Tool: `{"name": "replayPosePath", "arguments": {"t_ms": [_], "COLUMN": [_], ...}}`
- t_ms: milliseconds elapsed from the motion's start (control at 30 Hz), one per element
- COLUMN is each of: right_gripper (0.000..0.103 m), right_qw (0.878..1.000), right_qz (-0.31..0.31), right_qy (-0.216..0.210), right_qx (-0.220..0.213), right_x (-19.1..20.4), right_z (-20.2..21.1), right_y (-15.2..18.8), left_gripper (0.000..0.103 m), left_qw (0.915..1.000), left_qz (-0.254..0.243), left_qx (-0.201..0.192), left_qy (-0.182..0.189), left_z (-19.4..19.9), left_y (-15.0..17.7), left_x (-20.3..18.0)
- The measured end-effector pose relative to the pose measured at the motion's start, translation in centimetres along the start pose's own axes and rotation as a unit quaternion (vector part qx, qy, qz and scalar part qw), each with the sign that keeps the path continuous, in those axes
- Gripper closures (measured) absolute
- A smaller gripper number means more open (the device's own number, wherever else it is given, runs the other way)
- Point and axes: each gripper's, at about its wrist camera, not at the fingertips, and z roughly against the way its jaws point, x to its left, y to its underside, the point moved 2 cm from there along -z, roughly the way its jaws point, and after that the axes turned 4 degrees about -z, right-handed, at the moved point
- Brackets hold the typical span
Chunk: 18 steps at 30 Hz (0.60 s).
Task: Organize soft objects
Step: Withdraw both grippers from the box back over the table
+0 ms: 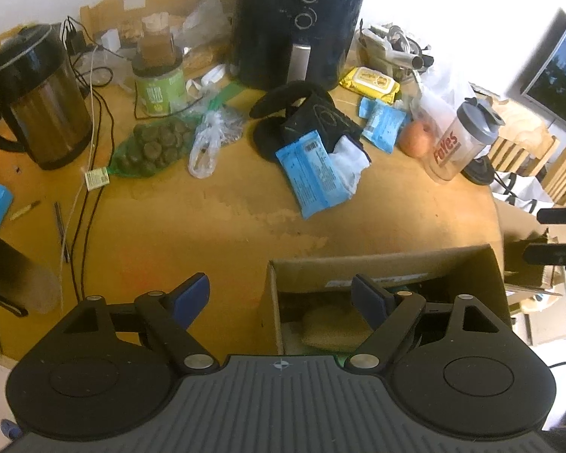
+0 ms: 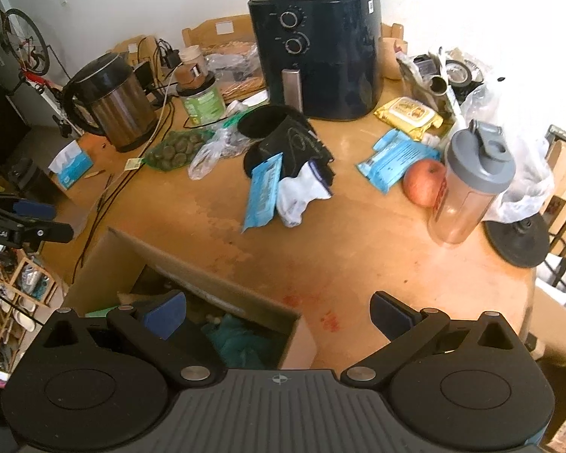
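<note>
While both my tongs [image 1: 281,294] [image 2: 277,311] gaped wide and empty, the white sock [image 2: 300,190] mid-worktop looked limp and light, best pinched at its bunched middle

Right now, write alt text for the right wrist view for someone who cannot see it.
The open, empty right gripper hovers over a cluttered wooden table, above an open cardboard box. Mid-table, a pile of black and white socks lies before a black air fryer, with an apple beside a shaker bottle.
</note>
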Motion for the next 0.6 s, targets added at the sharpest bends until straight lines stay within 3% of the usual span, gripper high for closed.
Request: {"name": "replayPosePath", "arguments": {"t_ms": [233,600], "right_gripper": [0.0,0.0], "right_qw": [1.0,0.999], "right_qz": [0.018,0.026], "right_qy": [0.0,-0.002], "right_qx": [-0.02,-0.021], "right_x": [-0.5,-0.6], "right_z": [-0.9,-3.8], "right_y": [-1.8,-4.5], "left_gripper": [0.02,0.02], "left_qw": [0.9997,0.9994], "left_qz": [-0.001,-0.006], "left_qx": [-0.02,-0.035], "left_qy": [-0.011,0.004], "left_z": [-0.3,-1.5], "left_y": [-0.9,-2.5], "left_x": [0.2,0.2]}}
